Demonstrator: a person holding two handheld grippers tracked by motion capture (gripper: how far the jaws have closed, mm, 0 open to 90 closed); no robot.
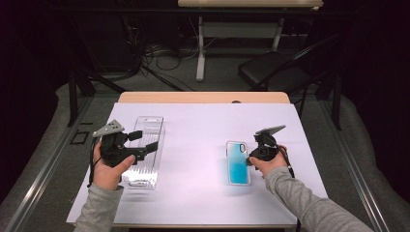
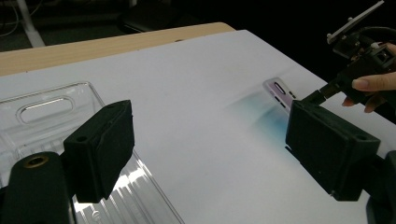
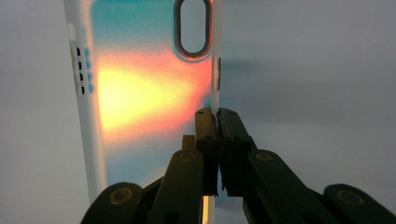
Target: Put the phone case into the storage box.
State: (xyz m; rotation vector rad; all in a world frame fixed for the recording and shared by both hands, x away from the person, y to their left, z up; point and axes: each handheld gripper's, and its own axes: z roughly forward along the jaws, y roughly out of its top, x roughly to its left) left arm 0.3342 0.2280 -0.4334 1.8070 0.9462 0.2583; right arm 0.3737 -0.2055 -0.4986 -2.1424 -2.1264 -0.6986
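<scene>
A phone case with a clear rim and a blue-tinted back lies flat on the white sheet, right of centre. In the right gripper view the phone case glows orange and teal, and my right gripper is shut on its right rim. From above, the right gripper reaches the case's right side. A clear plastic package lies at the left. My left gripper hovers over it, open, with nothing between its fingers. The left gripper view looks past the left gripper across the clear package to the case.
A white sheet covers most of the wooden table. Behind the table stand a black folding chair and another table's leg, with cables on the floor. Bare sheet lies between the package and the case.
</scene>
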